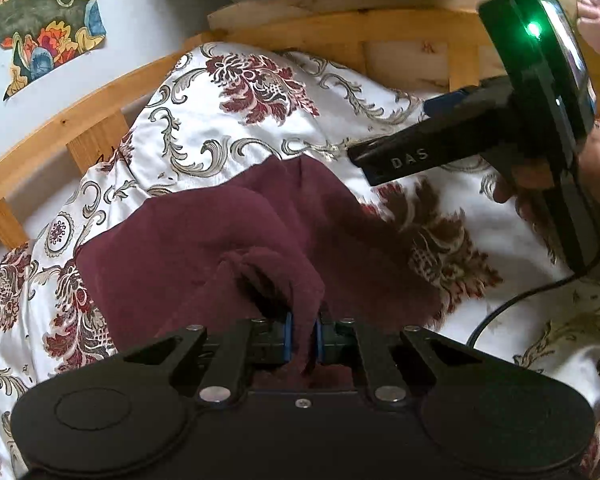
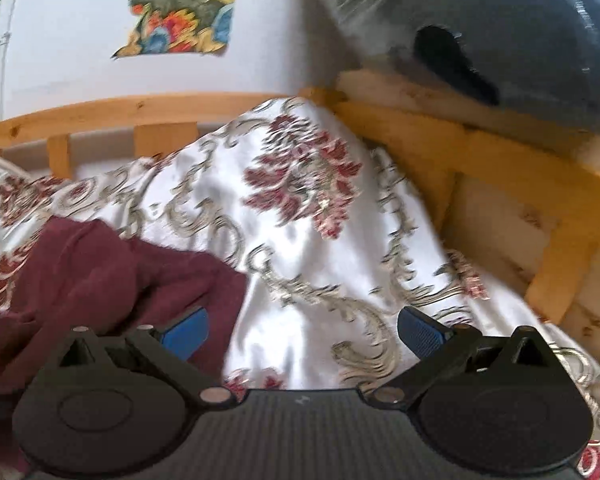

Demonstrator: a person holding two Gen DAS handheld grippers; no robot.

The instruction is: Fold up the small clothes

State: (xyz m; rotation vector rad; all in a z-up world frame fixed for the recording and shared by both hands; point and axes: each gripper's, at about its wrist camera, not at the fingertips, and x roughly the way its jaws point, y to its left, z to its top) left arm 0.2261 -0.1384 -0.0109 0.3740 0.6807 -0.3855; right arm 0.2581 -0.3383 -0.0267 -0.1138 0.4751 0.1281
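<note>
On the bed's glossy white cover [image 1: 260,128] with dark red flowers and grey-gold scrolls, the soft maroon knit garment [image 1: 188,236] lies rumpled. The left gripper [image 1: 304,334] has its jaws pinched narrow on a bunched fold of that garment. The right gripper [image 2: 302,330] holds its blue ribbed jaws wide with nothing between them, beside the garment's edge near the pale wooden slatted bed frame [image 2: 500,168].

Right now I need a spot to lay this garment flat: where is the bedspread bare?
Free: the floral bedspread between the maroon garment and the wooden bed rail. Crowded: the near left, where the garment lies bunched, pinched in the left gripper; right gripper hangs open.
</note>
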